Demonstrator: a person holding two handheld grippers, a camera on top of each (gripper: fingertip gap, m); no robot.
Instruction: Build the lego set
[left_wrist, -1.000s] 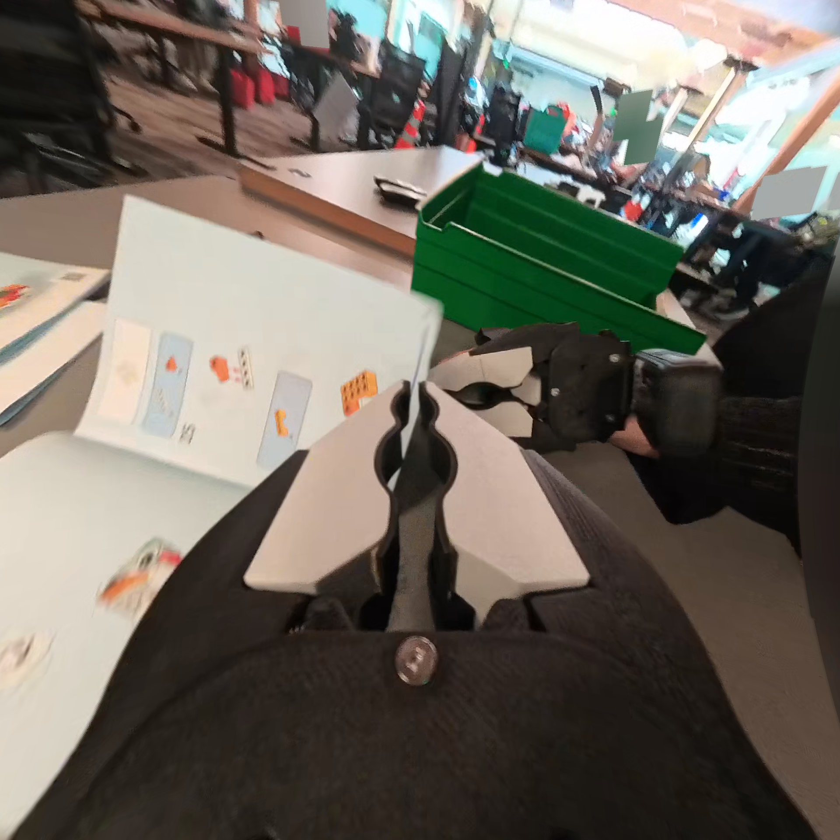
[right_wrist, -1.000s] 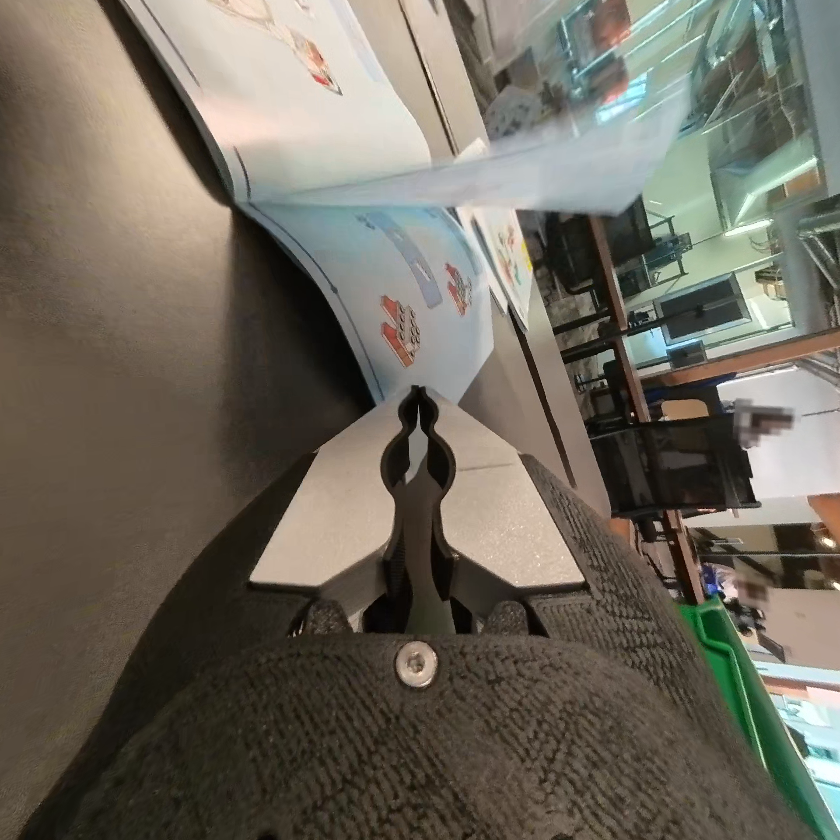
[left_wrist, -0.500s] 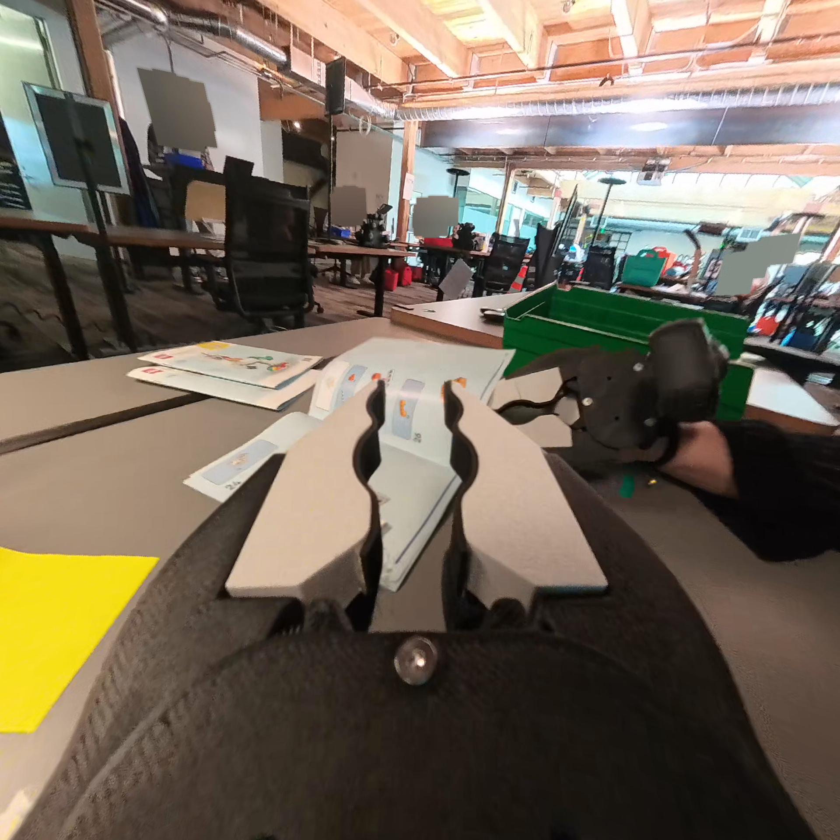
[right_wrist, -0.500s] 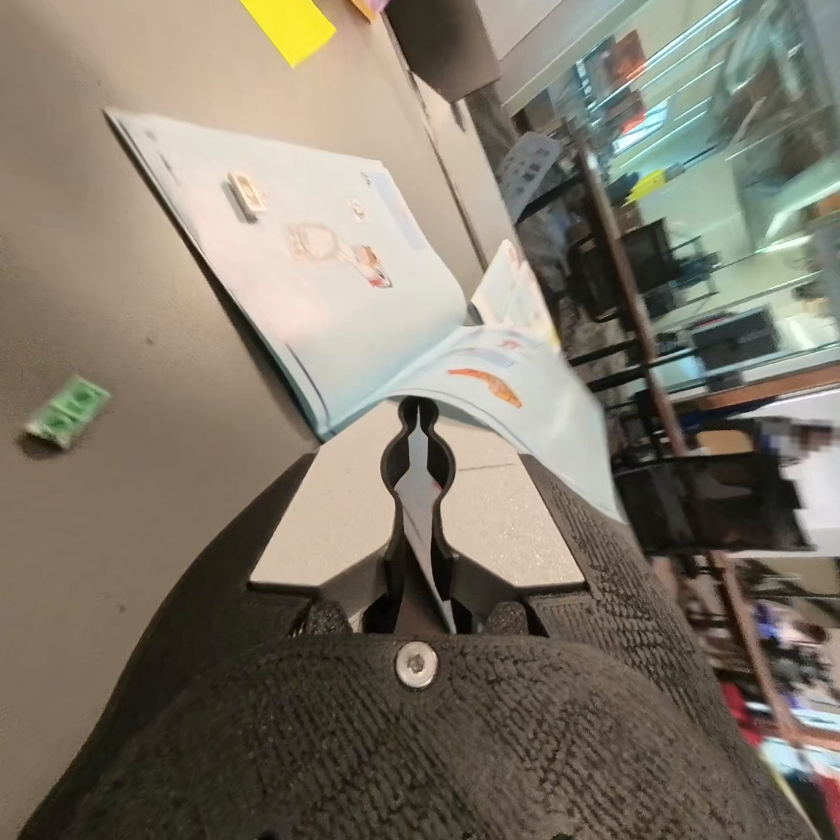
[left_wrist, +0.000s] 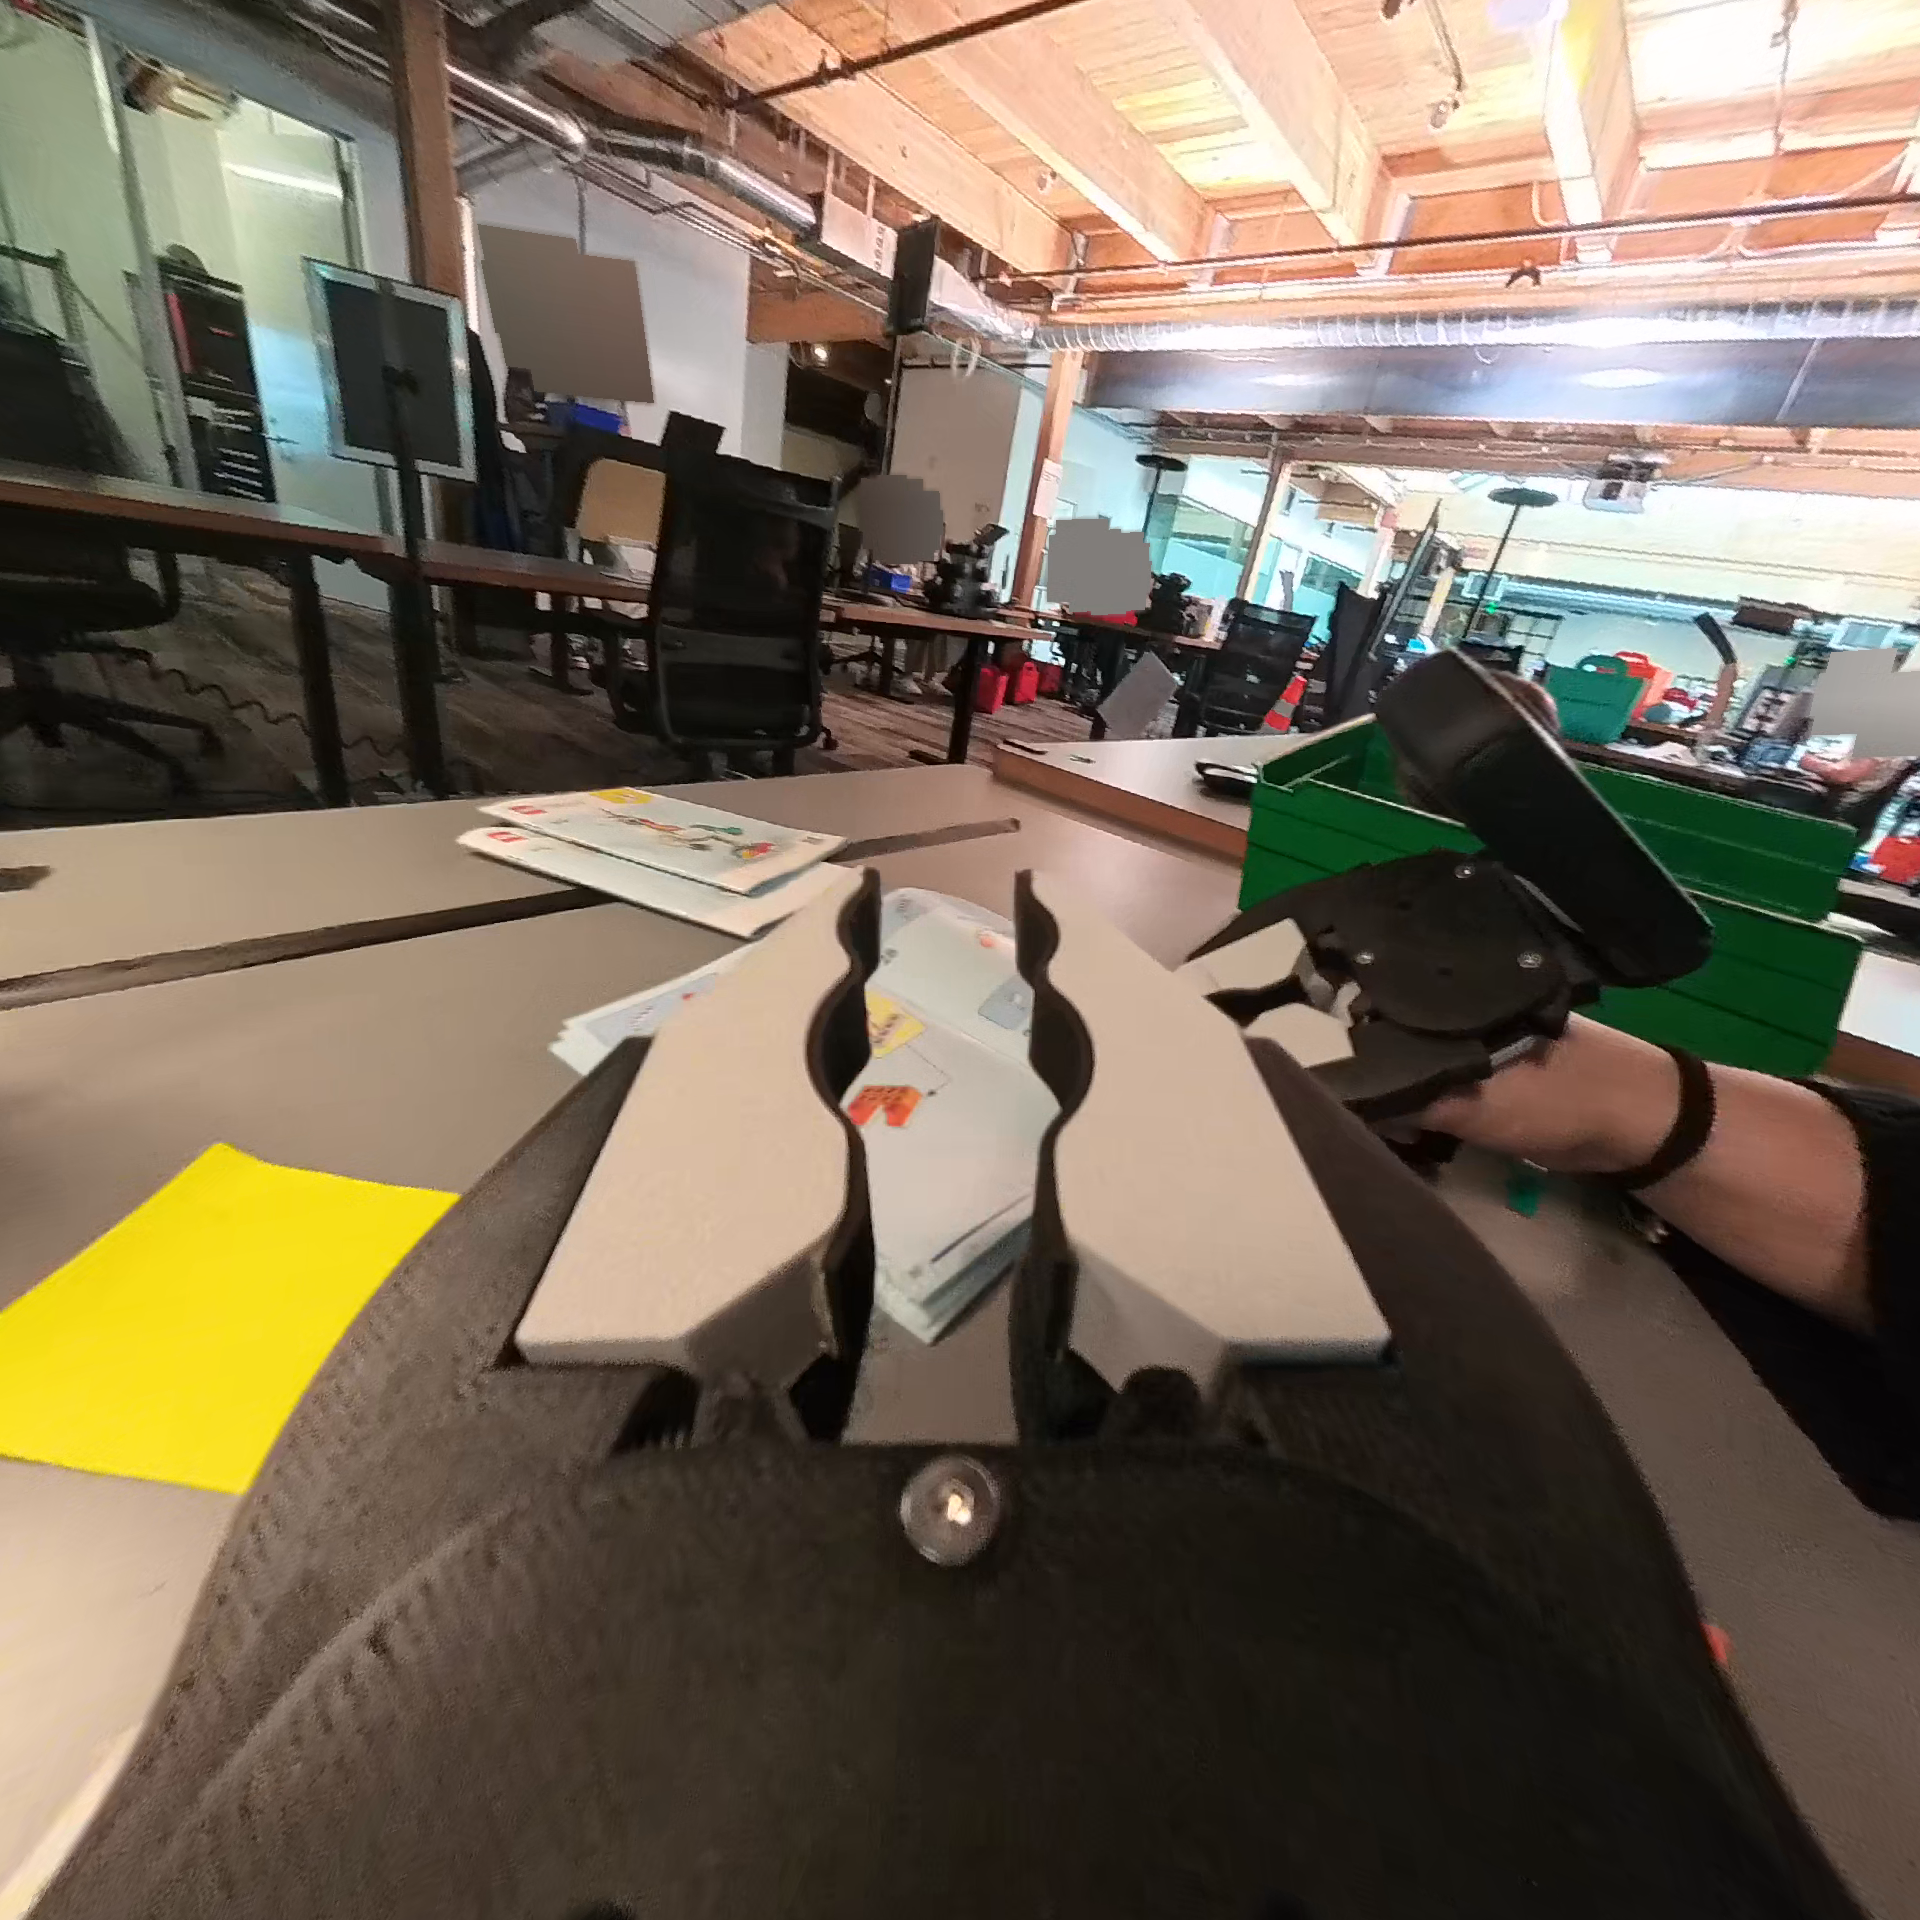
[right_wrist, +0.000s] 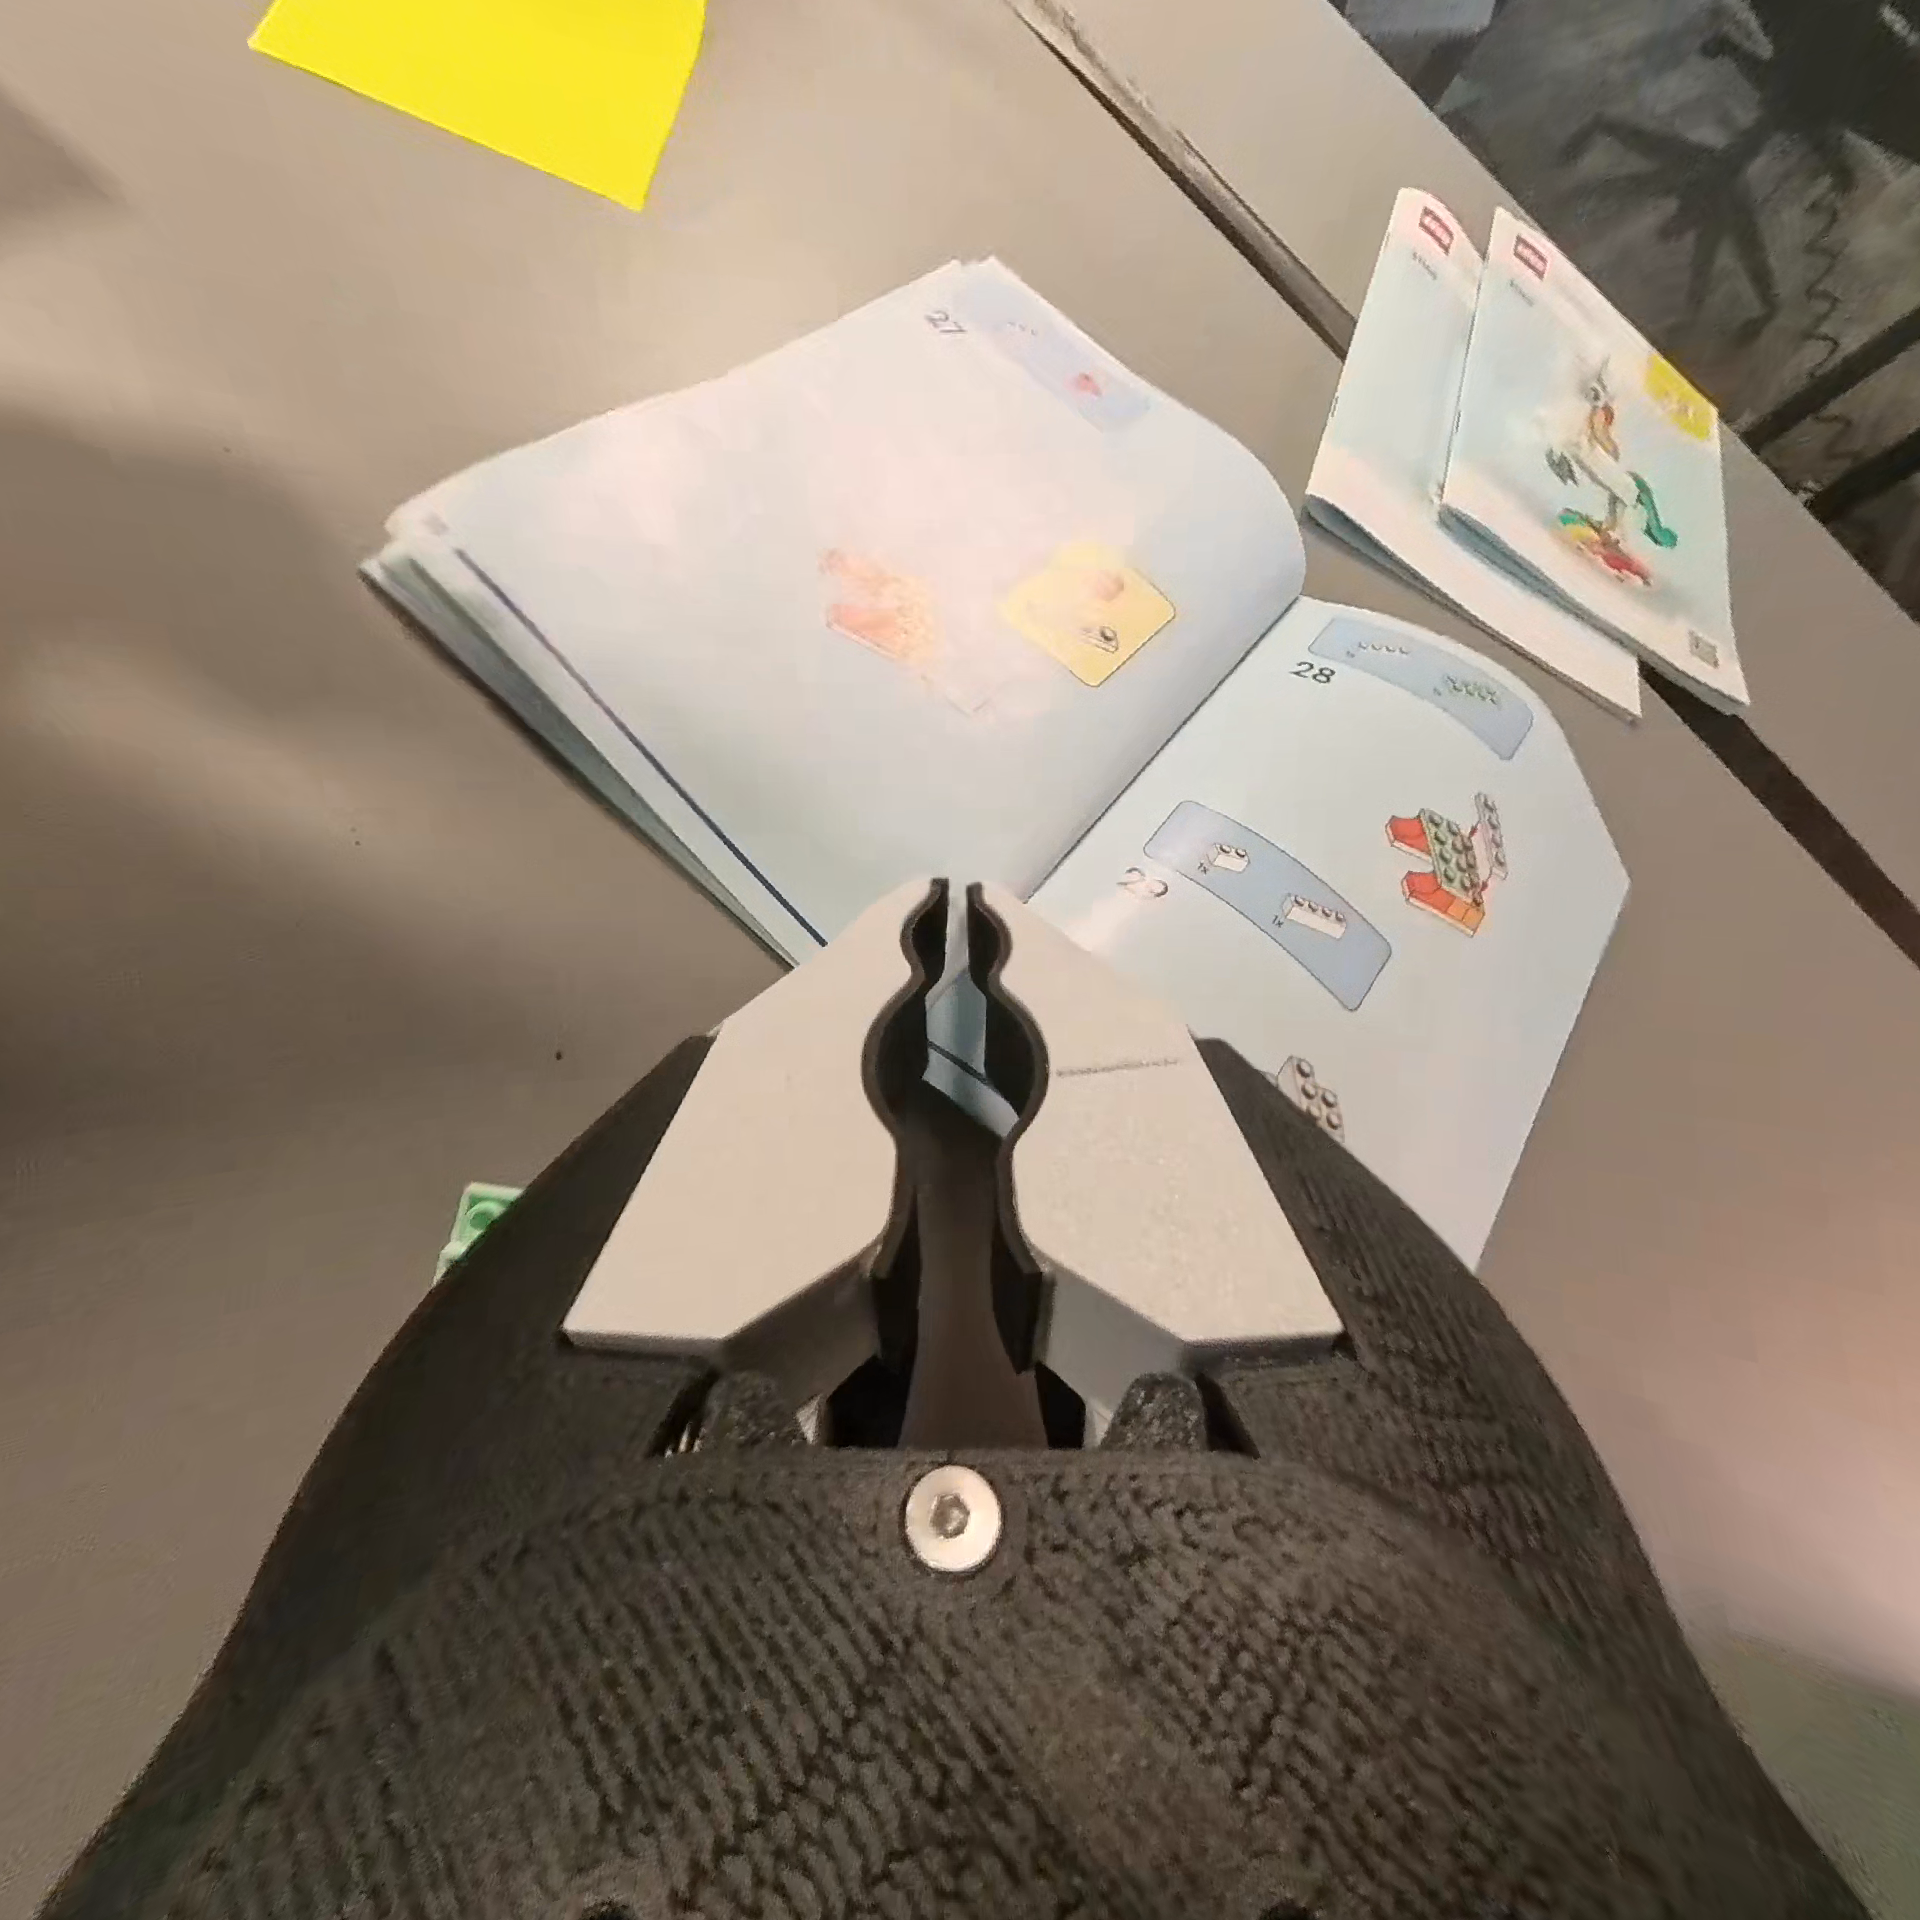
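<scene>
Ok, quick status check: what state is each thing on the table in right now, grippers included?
Left gripper: open, empty, above the booklet.
Right gripper: shut, nothing visibly held.
Instruction booklet: lying open on the table, left page curving up.
Two spare booklets: closed, overlapping.
Green brick: loose on the table, partly hidden by the right gripper.
Green bin: open-topped, contents unseen.
Yellow sheet: flat.

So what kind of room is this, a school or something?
More likely a big shared workshop or office: rows of desks with black office chairs, exposed wooden ceiling beams, and a green bin on a table.
</scene>
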